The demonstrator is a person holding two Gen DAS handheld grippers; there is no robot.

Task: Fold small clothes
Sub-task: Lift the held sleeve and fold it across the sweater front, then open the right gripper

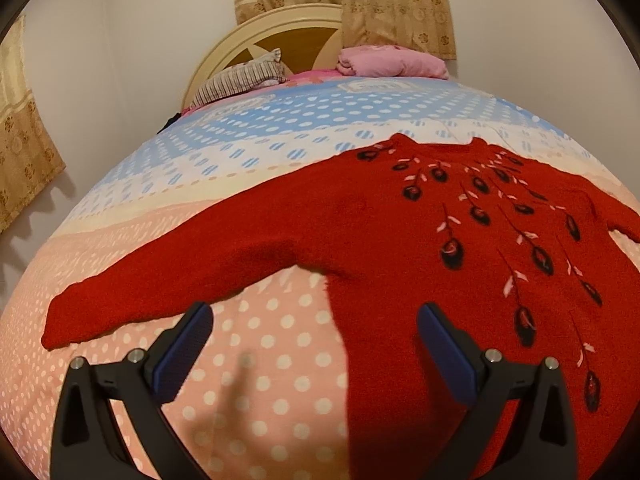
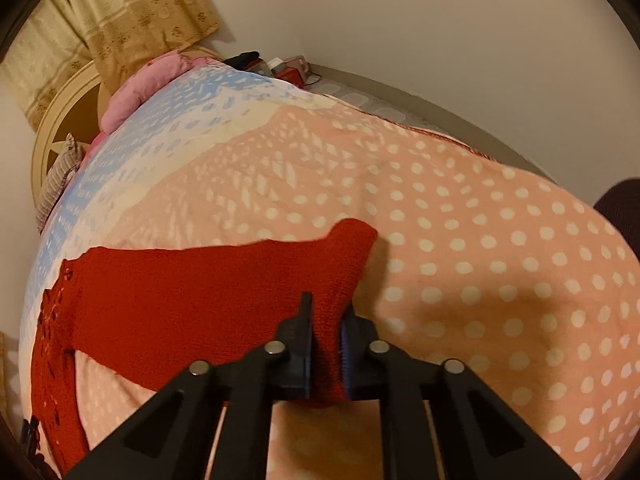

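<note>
The red sweater (image 1: 400, 240) is lying flat and face up across the near half of the bed (image 1: 280, 380), both sleeves spread wide, so the folding is only just getting going and nothing is looking folded over yet. The right gripper (image 2: 326, 320) is clamping the end of the right sleeve (image 2: 344, 256), red knit bunching between its pads, which reads as the first fold being set up. The left gripper (image 1: 316, 328) is hovering with its jaws wide apart and nothing between them, sitting just above the gap between the left sleeve (image 1: 140, 300) and the sweater's body. Judging from this, both sleeves are waiting to be brought in over the chest and the body is waiting to be doubled up after that. Around it, a striped pillow (image 1: 240, 78) and a pink blanket (image 1: 388, 60) are sitting well away at the far end by the headboard (image 1: 248, 40), with curtains (image 1: 360, 0) hanging behind. Some clutter (image 2: 280, 66) is sitting off the far right corner of the bed. Nothing is blocking the fold; the dotted cover around the sweater is lying open, though the soft knit may be sagging and dragging as it lifts
</note>
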